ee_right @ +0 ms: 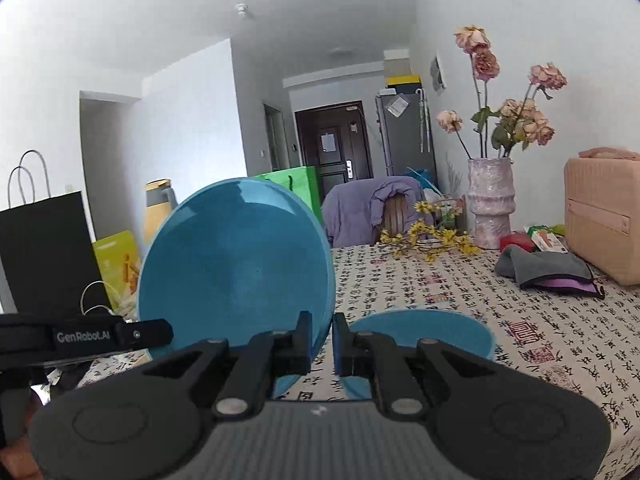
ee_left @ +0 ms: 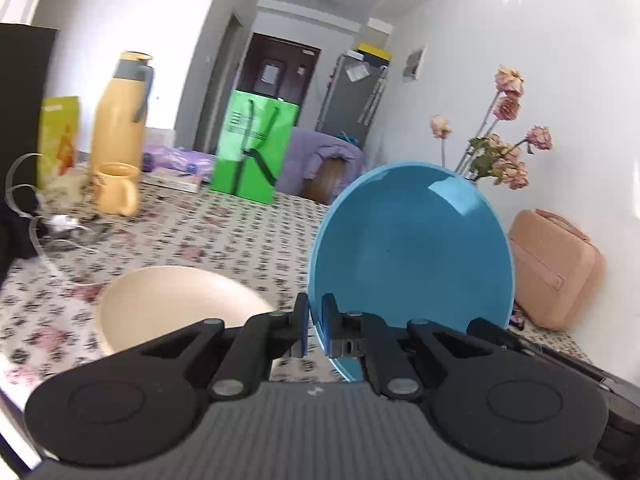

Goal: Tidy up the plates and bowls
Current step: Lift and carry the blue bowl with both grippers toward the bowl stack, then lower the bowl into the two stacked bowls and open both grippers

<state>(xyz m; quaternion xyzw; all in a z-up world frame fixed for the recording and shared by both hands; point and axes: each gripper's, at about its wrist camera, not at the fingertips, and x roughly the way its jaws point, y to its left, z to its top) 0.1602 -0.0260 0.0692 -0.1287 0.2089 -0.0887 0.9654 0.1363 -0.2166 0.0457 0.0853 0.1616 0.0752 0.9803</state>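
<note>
The only writing I am reading clearly is "GenRobot.AI", printed in white on the black strap (ee_right: 86, 336) of my left claw's rig at the left edge of the right wrist view. The table's cloth (ee_right: 540, 320) is carrying printed Chinese characters and red seal marks, too small for me to make out.

I am holding my left claw (ee_left: 315, 326) pointing slightly downward over the table, its jaws pinched tight on the rim of a blue bowl (ee_left: 412, 248), which is standing almost on edge with its hollow facing the camera. A cream bowl (ee_left: 176, 304) is lying on the cloth just to the left of it.

I am keeping my right claw (ee_right: 322, 344) at a similar shallow downward tilt, jaws nearly closed and gripping the edge of a blue plate (ee_right: 236, 268), tipped upright above the table. Another blue dish (ee_right: 424, 330) is resting flat on the cloth just right of that claw.
</note>
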